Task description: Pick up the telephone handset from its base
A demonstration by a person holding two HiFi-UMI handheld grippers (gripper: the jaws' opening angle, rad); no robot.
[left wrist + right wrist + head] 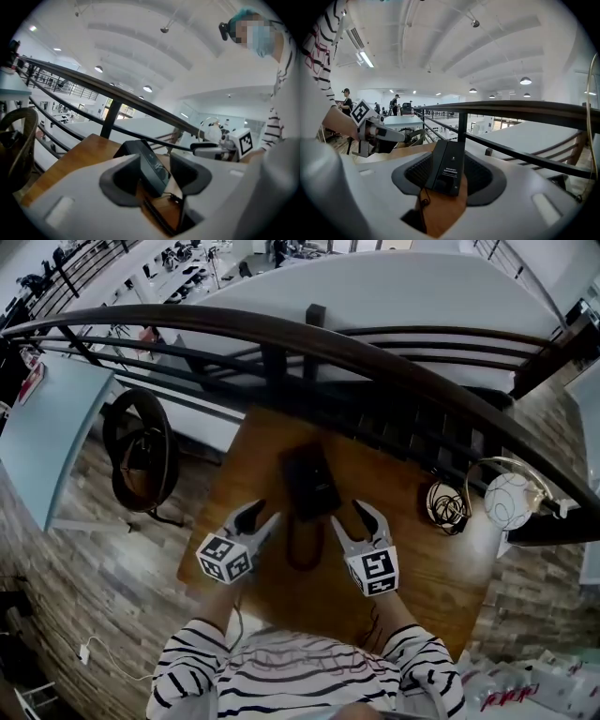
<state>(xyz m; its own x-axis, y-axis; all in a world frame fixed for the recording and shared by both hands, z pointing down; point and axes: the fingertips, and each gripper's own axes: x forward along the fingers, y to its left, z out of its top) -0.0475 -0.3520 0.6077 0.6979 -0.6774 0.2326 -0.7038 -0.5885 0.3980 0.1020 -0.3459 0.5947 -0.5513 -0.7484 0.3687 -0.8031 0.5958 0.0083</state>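
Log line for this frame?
stage: pre-grasp | black telephone: untouched, on brown wooden table | left gripper: open | right gripper: open

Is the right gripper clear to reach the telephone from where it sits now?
Probably yes. The right gripper has its jaws open, and the telephone lies just ahead of them on the wooden table with nothing in between. The cord loops on the near side and appears clear of the jaws.
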